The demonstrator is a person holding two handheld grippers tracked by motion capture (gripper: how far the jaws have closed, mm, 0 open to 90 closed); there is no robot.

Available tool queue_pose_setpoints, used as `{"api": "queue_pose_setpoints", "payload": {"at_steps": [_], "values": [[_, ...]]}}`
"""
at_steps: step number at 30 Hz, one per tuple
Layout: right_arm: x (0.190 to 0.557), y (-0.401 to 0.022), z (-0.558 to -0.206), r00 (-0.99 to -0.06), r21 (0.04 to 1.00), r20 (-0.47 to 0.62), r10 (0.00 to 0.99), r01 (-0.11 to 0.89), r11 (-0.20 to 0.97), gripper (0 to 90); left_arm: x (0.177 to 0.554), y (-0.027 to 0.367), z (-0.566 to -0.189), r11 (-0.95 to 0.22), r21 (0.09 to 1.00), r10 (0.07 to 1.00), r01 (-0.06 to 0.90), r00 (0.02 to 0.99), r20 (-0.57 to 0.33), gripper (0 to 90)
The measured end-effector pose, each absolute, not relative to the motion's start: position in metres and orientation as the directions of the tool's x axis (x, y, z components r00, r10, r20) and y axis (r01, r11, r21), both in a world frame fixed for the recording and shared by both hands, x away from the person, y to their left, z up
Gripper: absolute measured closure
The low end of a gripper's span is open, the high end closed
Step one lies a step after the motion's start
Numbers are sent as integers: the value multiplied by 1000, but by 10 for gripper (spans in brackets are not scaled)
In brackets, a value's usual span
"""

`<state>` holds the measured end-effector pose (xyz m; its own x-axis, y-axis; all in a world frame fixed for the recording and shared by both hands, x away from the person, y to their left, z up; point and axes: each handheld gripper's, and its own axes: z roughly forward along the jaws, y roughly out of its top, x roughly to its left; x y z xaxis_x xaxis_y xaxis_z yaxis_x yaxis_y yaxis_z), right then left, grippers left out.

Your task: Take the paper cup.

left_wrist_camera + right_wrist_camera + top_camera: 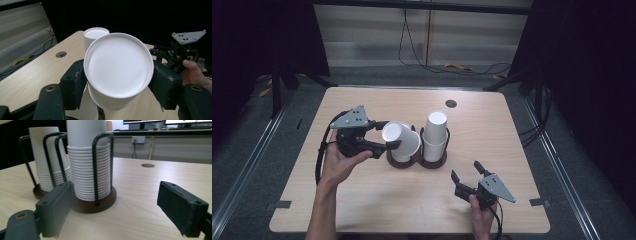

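Note:
My left gripper [390,135] is shut on a white paper cup [402,139], one jaw on each side of its wall. The cup [118,70] is tilted, its closed bottom toward the camera, over the left stack of cups [50,157]. Whether it touches that stack I cannot tell. A second, taller stack [436,131] stands upright beside it. Both stacks sit in a black wire holder [95,170] with a brown base. My right gripper [466,171] is open with nothing between its jaws near the front right of the table. It points at the right stack [87,175] from a short distance.
The light wooden table [362,200] has a round cable hole [451,103] at the back. Bare tabletop lies around the holder on all sides. Cables run across the floor beyond the far edge. The right gripper [175,53] and its hand appear behind the held cup.

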<state>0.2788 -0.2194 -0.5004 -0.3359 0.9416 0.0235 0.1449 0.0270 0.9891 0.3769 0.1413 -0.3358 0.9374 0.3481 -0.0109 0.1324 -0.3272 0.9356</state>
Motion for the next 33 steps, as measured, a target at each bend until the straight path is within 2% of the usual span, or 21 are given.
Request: {"api": "queue_pose_setpoints", "payload": {"at_steps": [12,24,33], "values": [[274,-207,-499,-479,982,30,877,177,63,128,369,138,-367,-330,930,308,165,950,-59,346],[270,-181,-489,-646,984,32,762,155,90,130,365,133,-398,-313,926,268,214,955,-130,345],[272,-173,-483,-704,985,38,709,146,92,129,364,126,-415,-312,920,230,238,958,-170,346]]}}
